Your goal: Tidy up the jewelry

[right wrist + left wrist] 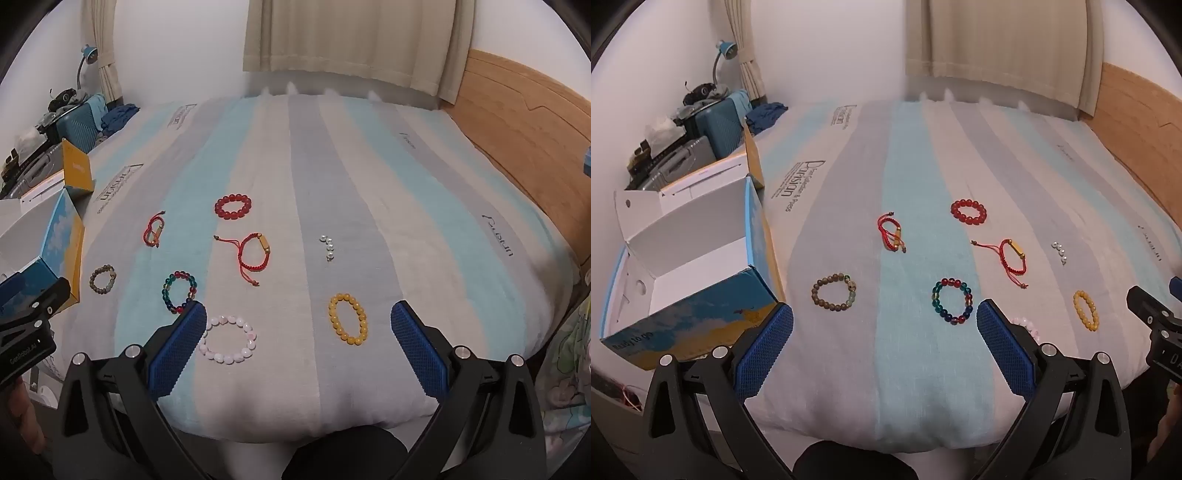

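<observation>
My left gripper [884,325] and right gripper [297,321] hover spread wide, empty, above bracelets on the striped bedspread [369,184].

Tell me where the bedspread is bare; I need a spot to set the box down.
Bare: beyond the red bead bracelet toward the curtains, and right of the pearls and yellow bracelet toward the headboard. Crowded: near-left, around the multicolour bracelet.

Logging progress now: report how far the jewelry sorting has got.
Done: nothing; the open box looks empty. In hand: nothing; left gripper and right gripper hover with jaws open. Left: all pieces on the bed, including the pink bracelet and yellow bracelet.
</observation>
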`<state>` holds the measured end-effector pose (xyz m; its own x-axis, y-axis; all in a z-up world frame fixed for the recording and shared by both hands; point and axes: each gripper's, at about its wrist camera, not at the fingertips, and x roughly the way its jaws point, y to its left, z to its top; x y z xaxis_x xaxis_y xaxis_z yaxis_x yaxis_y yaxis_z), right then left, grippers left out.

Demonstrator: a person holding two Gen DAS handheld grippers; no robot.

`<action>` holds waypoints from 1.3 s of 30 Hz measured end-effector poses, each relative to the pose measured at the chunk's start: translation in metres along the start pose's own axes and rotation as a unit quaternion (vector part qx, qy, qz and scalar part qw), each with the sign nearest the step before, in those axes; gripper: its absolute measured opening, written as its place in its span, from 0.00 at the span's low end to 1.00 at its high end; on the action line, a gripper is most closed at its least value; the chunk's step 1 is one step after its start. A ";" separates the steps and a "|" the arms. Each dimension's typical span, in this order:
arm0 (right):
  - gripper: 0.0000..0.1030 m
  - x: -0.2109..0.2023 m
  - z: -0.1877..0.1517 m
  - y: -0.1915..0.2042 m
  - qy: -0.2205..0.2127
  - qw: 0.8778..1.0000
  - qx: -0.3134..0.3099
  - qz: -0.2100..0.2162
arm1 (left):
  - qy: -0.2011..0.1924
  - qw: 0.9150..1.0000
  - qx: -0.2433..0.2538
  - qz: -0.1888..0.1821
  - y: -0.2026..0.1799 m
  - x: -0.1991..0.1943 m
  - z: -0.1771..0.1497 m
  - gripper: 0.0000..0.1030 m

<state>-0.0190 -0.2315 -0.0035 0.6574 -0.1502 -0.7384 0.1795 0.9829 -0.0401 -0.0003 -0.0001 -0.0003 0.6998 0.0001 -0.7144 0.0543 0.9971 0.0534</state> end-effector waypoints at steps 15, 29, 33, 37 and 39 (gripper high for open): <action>0.93 0.005 -0.005 -0.001 0.020 1.000 0.001 0.013 | 0.030 0.999 0.003 -0.020 -0.010 0.009 -0.002 0.94; 0.93 0.003 -0.007 -0.002 0.024 1.000 0.000 0.015 | 0.039 0.999 0.007 -0.025 -0.018 0.006 -0.004 0.94; 0.93 0.004 -0.007 -0.001 0.023 1.000 -0.001 0.016 | 0.036 0.999 0.012 -0.024 -0.019 0.005 -0.005 0.94; 0.93 0.003 -0.006 -0.002 0.021 1.000 -0.006 0.011 | 0.037 0.999 0.014 -0.024 -0.021 0.004 -0.006 0.94; 0.93 0.003 -0.006 -0.002 0.020 1.000 -0.006 0.010 | 0.037 0.999 0.013 -0.025 -0.019 0.004 -0.005 0.94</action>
<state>-0.0216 -0.2332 -0.0099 0.6308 -0.1259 -0.7657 0.1570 0.9871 -0.0329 -0.0023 -0.0185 -0.0078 0.6414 -0.0429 -0.7660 0.1069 0.9937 0.0339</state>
